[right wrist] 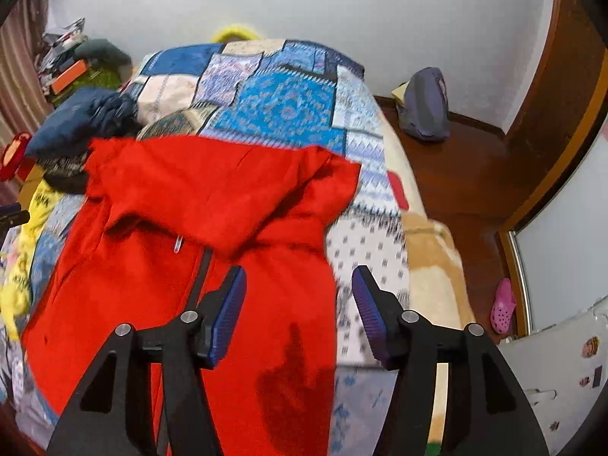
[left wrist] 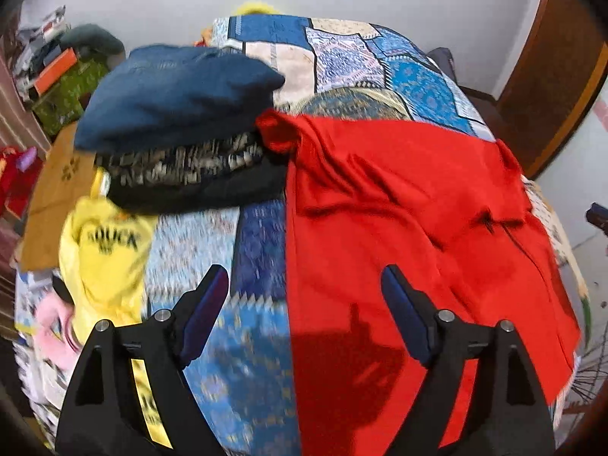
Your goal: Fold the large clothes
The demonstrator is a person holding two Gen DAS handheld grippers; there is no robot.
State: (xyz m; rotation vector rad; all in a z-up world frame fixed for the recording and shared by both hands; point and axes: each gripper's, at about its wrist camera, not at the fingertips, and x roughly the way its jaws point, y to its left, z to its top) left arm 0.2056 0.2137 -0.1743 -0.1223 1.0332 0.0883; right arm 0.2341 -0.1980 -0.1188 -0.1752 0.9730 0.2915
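A large red garment [left wrist: 399,197] lies spread on the bed, wrinkled, with one sleeve folded over its body in the right wrist view [right wrist: 212,197]. My left gripper [left wrist: 304,285] is open and empty, hovering above the garment's left edge near the bed's front. My right gripper [right wrist: 298,285] is open and empty, hovering above the garment's right edge. A zipper pull [right wrist: 178,245] shows near the garment's middle.
A patchwork blue bedcover [left wrist: 342,57] covers the bed. A stack of folded clothes, dark blue on top [left wrist: 178,102], sits at the left. A yellow printed shirt [left wrist: 106,250] lies crumpled at the left front. A grey bag [right wrist: 423,106] and a pink shoe [right wrist: 503,306] are on the wooden floor.
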